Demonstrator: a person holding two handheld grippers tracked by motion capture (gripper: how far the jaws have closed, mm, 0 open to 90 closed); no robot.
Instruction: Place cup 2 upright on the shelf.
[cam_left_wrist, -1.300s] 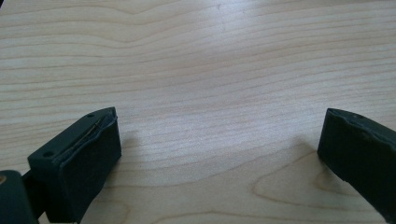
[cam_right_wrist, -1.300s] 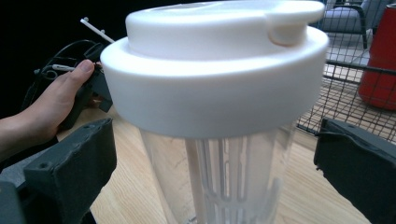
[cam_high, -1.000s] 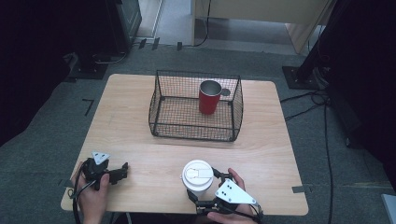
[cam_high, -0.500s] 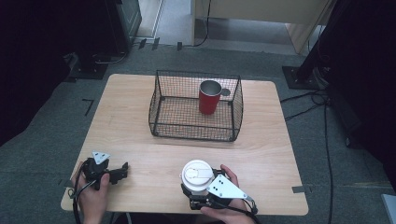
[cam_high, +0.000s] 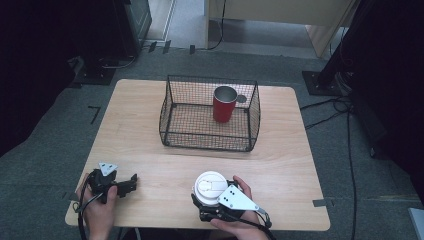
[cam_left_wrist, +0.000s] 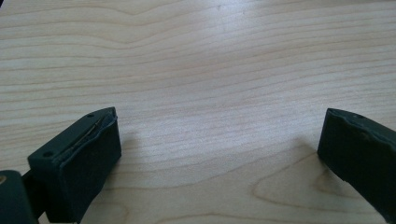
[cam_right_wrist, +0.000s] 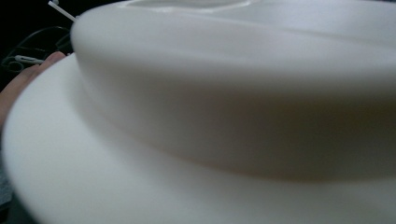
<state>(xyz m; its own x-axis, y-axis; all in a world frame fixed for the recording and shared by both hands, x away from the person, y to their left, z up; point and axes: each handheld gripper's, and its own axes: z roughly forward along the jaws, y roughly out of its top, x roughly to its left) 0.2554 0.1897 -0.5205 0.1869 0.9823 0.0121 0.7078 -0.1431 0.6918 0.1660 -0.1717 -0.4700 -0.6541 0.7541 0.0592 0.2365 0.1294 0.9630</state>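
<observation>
At about six o'clock on the pale wooden table (cam_high: 150, 150), the right gripper (cam_high: 210, 204) has just been closing its jaws around the white lidded paper cup (cam_high: 210, 186) and looks clamped on it. Squeezing harder could crumple its wall (or pop the lid). The left gripper (cam_high: 131, 181) rests at seven o'clock, jaws apart.

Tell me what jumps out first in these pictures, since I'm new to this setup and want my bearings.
A black wire basket sits mid-table with a red metal cup upright inside, near its far right corner. At the near edge, the right gripper has just been closing its jaws around a white-lidded paper cup. The left gripper rests open on the wooden table at the near left corner.
</observation>
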